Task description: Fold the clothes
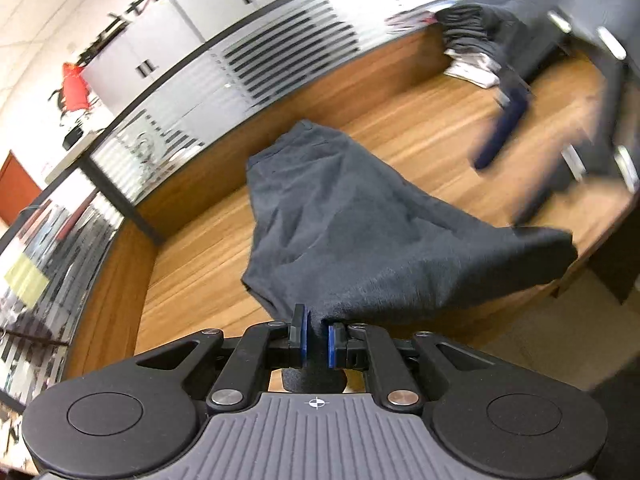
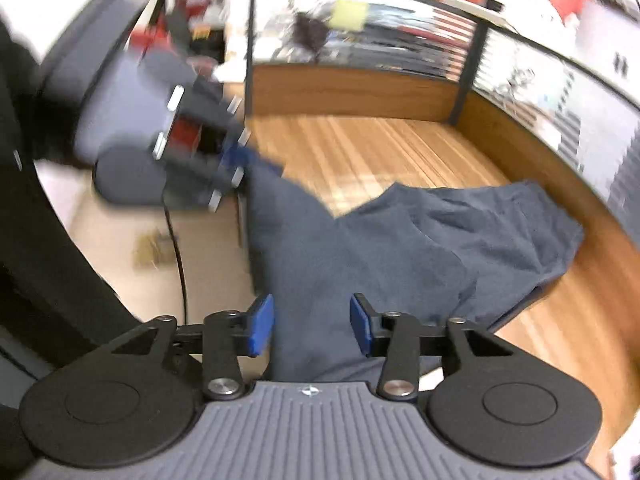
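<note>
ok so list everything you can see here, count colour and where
garment: 1, dark grey, draped on the desk, near edge lifted off it
desk: 1, wood, walled by partitions
clothes stack: 1, dark grey over white, far right corner of the desk, blurred
partitions: several, wood base with striped glass, around the desk
cabinets: several, white, behind the glass
cable: 1, black, on the pale floor left of the desk
left gripper: 1, black with blue pads, shut on the garment's edge
right gripper: 1, black with blue pads, open, garment between the pads
</note>
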